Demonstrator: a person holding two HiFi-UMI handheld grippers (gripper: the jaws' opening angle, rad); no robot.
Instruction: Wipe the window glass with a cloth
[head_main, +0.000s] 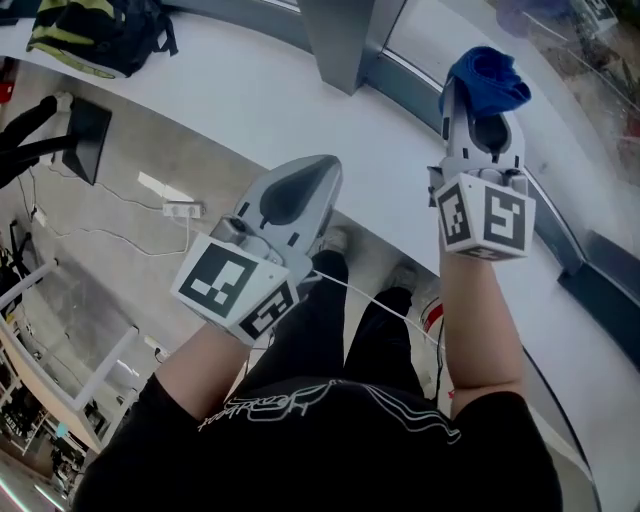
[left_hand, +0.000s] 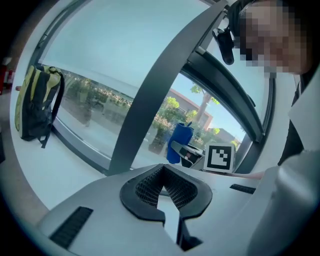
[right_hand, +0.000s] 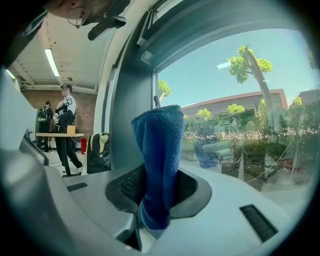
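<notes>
My right gripper (right_hand: 159, 192) pinches the blue cloth (right_hand: 161, 142), which stands upright between its jaws, close to the window glass (right_hand: 235, 95). My left gripper (left_hand: 162, 175) has its jaws pressed together, empty, near the white sill (left_hand: 45, 167).

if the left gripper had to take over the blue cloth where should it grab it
Grip the bunched top of the blue cloth, standing upright above the right gripper, whose jaws clamp its lower part. Come in sideways from the left, above those jaws. The left gripper, now shut, must open first.
</notes>
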